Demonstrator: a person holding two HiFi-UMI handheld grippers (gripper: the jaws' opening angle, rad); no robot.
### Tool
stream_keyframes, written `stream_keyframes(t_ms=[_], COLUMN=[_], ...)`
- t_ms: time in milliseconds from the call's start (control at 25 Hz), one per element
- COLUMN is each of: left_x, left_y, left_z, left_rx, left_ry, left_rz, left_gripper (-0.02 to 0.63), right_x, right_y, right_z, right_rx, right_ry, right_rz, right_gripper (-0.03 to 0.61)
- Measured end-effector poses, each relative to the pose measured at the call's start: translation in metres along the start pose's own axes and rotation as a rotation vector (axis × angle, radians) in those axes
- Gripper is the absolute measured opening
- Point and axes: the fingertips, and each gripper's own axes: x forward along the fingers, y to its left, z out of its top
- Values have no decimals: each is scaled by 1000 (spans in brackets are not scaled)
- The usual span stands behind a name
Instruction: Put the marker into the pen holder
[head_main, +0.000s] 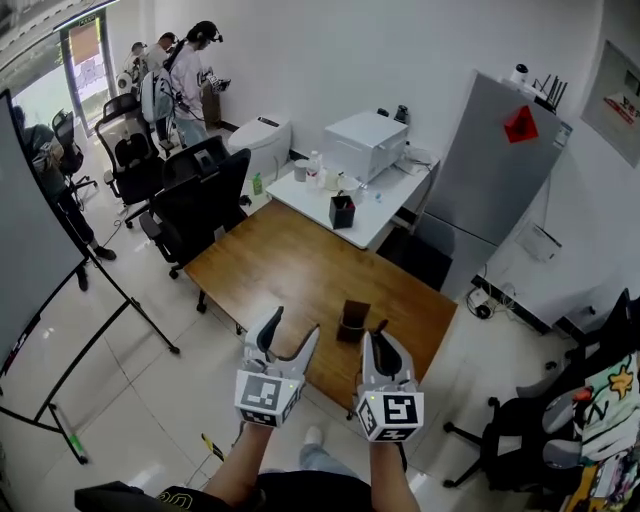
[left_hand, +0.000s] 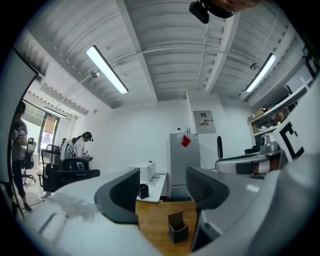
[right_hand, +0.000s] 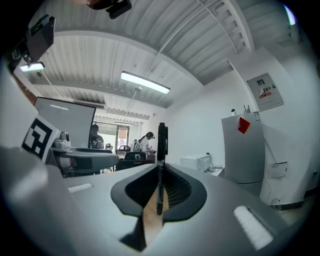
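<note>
A brown pen holder (head_main: 352, 322) stands near the front edge of the wooden table (head_main: 270, 262); the left gripper view has the pen holder (left_hand: 177, 227) low between the jaws, some way ahead. My right gripper (head_main: 380, 338) is shut on a black marker (right_hand: 161, 150) that stands upright between its pads, just right of the holder and short of it. The same marker (left_hand: 219, 147) sticks up above the right gripper in the left gripper view. My left gripper (head_main: 293, 328) is open with nothing in it, left of the holder, held level beside the right one.
Behind the wooden table is a white table (head_main: 385, 215) with a black pen pot (head_main: 342, 211), bottles and a white printer (head_main: 365, 143). A grey cabinet (head_main: 495, 170) stands at the right, black office chairs (head_main: 195, 200) at the left. People stand far back left.
</note>
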Motion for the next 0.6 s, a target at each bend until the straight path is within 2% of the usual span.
stream_keyframes(t_ms=[160,360,600], left_x=[56,100,149], left_y=[3,2,14], left_z=[-24,-60,-98], left_rx=[-5,-16,-16], left_ry=[48,128,204], left_rz=[-22,-74,-126], left_gripper=[291,290,290], right_x=[40,71,110], right_y=[-34,-64,-91], right_z=[-23,-61,-100], right_rx=[41,87,86], right_ry=[20,65,80], right_rz=[13,2,-44], right_gripper=[34,34,34])
